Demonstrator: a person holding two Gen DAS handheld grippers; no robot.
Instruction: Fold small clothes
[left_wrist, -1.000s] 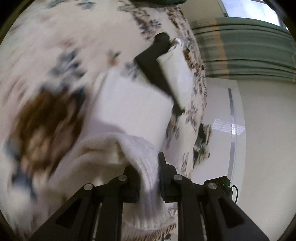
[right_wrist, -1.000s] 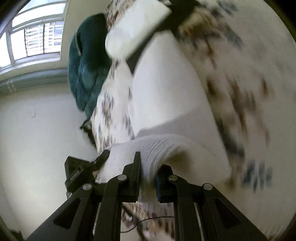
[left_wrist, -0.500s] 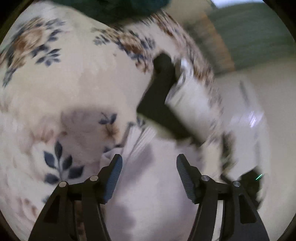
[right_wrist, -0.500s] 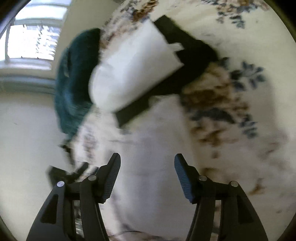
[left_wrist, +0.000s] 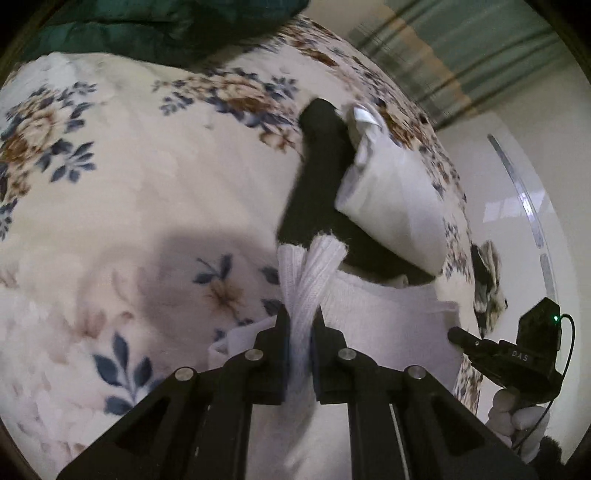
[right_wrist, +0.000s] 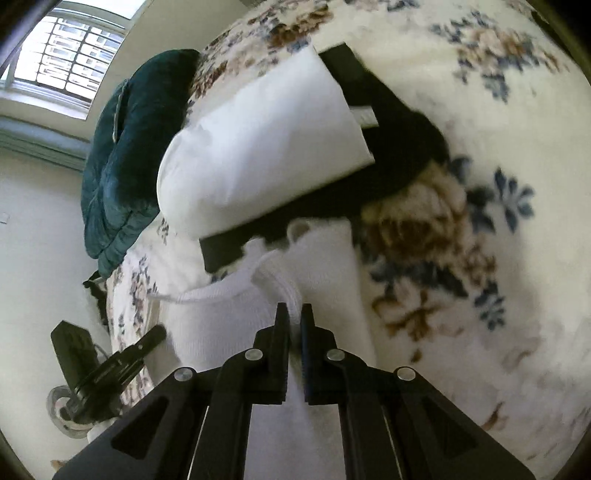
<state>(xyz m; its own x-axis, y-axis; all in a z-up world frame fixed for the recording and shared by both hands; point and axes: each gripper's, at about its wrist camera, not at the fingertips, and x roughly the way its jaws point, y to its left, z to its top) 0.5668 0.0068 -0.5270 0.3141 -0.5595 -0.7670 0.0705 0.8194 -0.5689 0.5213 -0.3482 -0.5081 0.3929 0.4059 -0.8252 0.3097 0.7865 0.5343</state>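
A small white ribbed knit garment (left_wrist: 384, 317) lies on the floral bedspread (left_wrist: 122, 192). My left gripper (left_wrist: 300, 325) is shut on its bunched ribbed edge at the garment's left side. My right gripper (right_wrist: 291, 314) is shut on the ribbed edge of the same garment (right_wrist: 229, 325) at its other side. Each gripper shows in the other's view, the right one (left_wrist: 458, 334) at the garment's right and the left one (right_wrist: 155, 334) at its left.
Just beyond the garment lie a folded black piece (left_wrist: 317, 177) and a folded white piece (left_wrist: 391, 206) on top of it, also in the right wrist view (right_wrist: 258, 147). A dark green quilt (right_wrist: 118, 162) sits at the bed's far end. The bed edge drops to a pale floor (left_wrist: 517, 206).
Both grippers held the white garment a second ago, then opened above it half a second ago. Now both have closed again on its ribbed edge.
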